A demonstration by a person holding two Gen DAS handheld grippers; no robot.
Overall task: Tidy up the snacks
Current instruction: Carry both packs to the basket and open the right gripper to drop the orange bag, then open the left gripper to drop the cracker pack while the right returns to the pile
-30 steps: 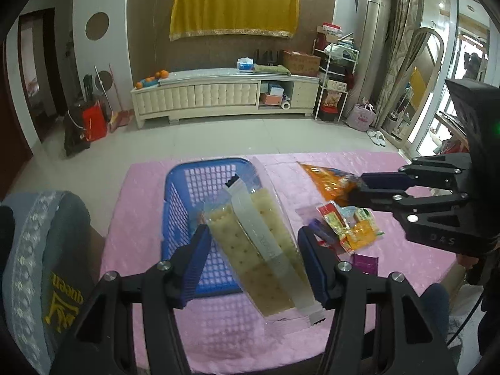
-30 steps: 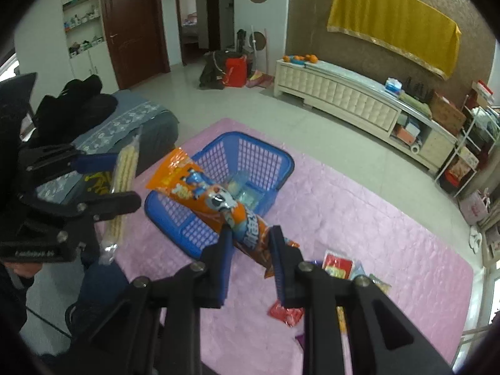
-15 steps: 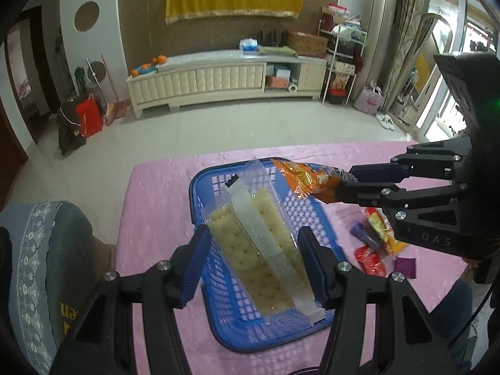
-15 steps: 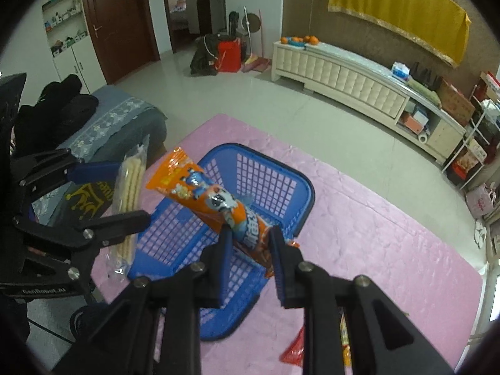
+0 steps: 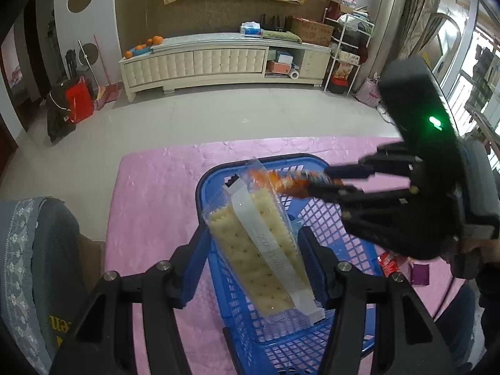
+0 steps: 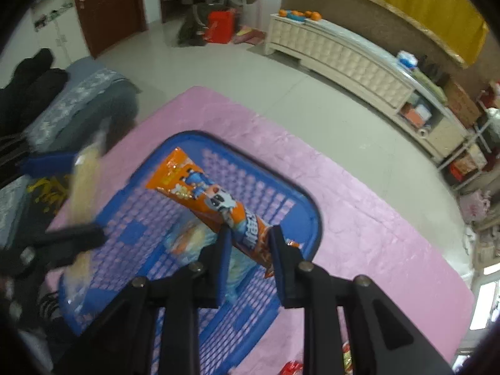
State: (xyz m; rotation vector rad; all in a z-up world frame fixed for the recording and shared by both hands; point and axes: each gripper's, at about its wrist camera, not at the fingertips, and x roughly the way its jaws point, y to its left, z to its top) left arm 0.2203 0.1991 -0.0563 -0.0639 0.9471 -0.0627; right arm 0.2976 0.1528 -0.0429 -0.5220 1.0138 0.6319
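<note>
The left gripper (image 5: 253, 250) pinched a clear crinkly cracker packet (image 5: 259, 256) over the blue lattice plastic basket (image 5: 312, 347). The right gripper (image 6: 250, 250), jaws just widening, loosely flanked a glossy orange snack tube (image 6: 215, 200); both had moved from the pink quilted cloth (image 5: 156, 187) to above the basket.

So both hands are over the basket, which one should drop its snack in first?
Right, probably. The right tongs have just been opening, so the orange snack tube already sits loose above the blue basket. The left tongs clamp the cracker pack over the near rim.
</note>
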